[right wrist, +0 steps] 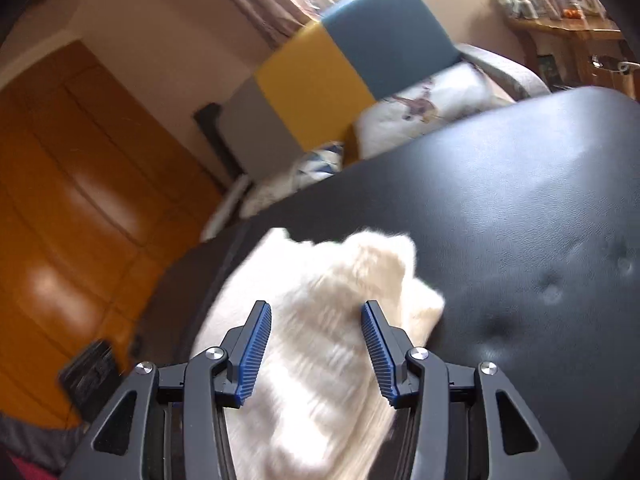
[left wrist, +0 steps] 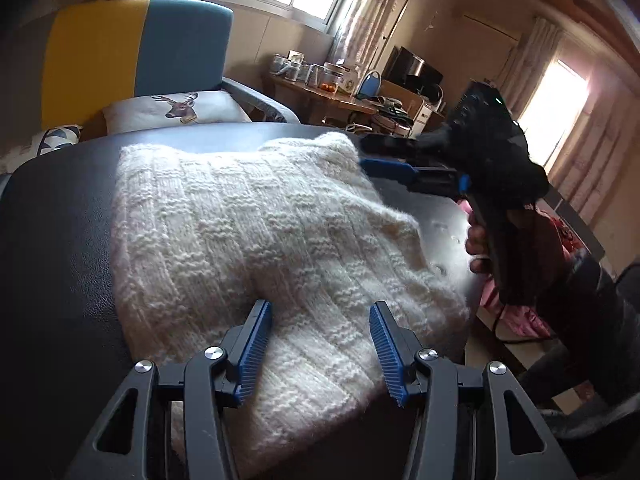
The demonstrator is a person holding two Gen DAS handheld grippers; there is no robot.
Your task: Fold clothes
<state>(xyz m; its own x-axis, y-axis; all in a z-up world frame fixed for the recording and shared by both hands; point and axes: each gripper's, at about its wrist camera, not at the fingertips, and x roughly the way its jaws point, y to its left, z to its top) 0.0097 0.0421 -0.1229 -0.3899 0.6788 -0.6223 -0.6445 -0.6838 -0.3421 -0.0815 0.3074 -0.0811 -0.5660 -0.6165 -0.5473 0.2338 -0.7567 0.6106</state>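
A cream chunky-knit sweater point(left wrist: 256, 232) lies folded on a black padded table point(left wrist: 60, 240). My left gripper point(left wrist: 320, 312) hovers open over the sweater's near edge, nothing between its blue pads. At the sweater's far right corner I see my right gripper point(left wrist: 376, 156), held by a hand point(left wrist: 478, 240), its fingers level and a little apart. In the right wrist view the right gripper point(right wrist: 316, 312) is open above the blurred sweater point(right wrist: 320, 340), with nothing pinched; bare black table point(right wrist: 520, 220) spreads to its right.
Behind the table stands a yellow and blue sofa point(left wrist: 136, 52) with a deer-print cushion point(left wrist: 176, 108). A cluttered wooden desk point(left wrist: 344, 96) stands at the back right. A wooden wardrobe point(right wrist: 60, 200) stands past the table's left edge. Pink fabric point(left wrist: 516, 312) lies below the table's right side.
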